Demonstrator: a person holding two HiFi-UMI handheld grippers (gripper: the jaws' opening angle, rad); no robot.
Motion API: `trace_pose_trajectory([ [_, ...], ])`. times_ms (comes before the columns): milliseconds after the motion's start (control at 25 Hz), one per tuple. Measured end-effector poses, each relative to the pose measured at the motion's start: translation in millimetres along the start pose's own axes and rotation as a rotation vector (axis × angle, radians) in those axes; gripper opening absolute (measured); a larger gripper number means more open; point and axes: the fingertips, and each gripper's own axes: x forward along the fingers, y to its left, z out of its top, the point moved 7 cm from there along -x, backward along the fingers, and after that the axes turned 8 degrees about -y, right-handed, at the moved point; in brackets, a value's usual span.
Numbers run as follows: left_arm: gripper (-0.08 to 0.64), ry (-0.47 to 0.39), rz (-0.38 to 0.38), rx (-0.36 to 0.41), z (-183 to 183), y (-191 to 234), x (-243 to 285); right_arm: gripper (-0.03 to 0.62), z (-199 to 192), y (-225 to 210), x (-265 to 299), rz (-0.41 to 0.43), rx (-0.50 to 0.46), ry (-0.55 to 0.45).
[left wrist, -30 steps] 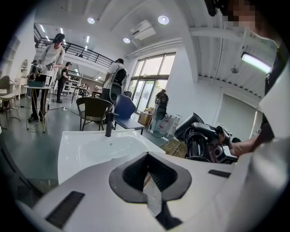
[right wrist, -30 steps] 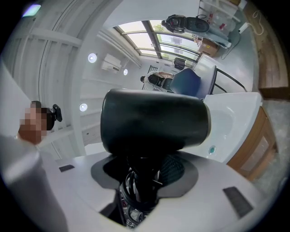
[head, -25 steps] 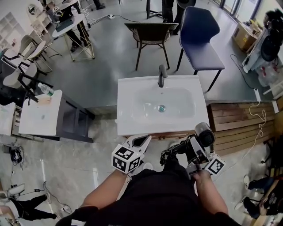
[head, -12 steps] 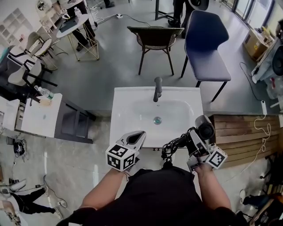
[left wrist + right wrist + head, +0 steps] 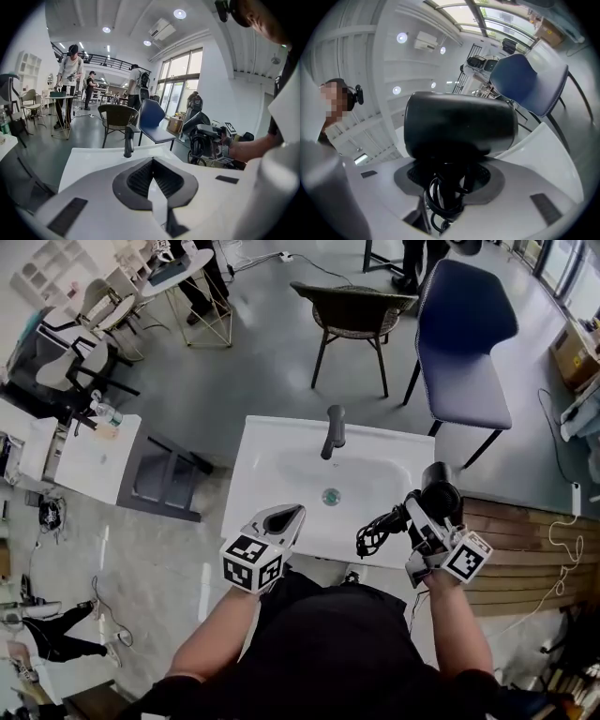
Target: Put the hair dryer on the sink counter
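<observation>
Gripping the dryer (image 5: 439,493) by its handle, the right gripper (image 5: 424,521) has its jaws clamped on the black stem, as the right gripper view shows, with the barrel lying crosswise just past the jaw tips. The coiled cord (image 5: 375,532) bunches at the handle's base and hangs to the gripper's left. In the head view the dryer is in the air over the right front corner of the counter (image 5: 272,456); whether it touches the top I cannot tell, but it is not set down and the gripper holds it.

The left gripper (image 5: 284,518) sits over the counter's front edge, left of the basin (image 5: 361,479), and points toward the faucet (image 5: 332,430). Its jaws are together with nothing between them; the left gripper view shows the two pads meeting along a thin seam, with the faucet straight ahead and the dryer off to the right.

The drain (image 5: 330,496) lies in the basin, in front of the faucet. Beyond the counter stand a wicker chair (image 5: 354,310) and a blue chair (image 5: 466,343), side by side. A white side table (image 5: 89,460) is well to the left, and wooden planks (image 5: 525,540) lie just right of the counter
</observation>
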Motion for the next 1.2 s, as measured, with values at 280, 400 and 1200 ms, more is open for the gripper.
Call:
trace_pose_trajectory([
  [280,0.000,0.018,0.030,-0.008,-1.5,11.2,-4.0,0.173,21.7,-8.3,33.4,-0.002,-0.237,0.143],
  [400,0.000,0.034,0.017,-0.020,-3.1,23.8,-1.0,0.173,24.3,-15.3,54.8,-0.037,-0.396,0.264],
  [1200,0.000,0.019,0.018,-0.058,7.8,87.9,-15.2,0.172,-99.8,-131.2,156.8,0.132,-1.562,1.517],
])
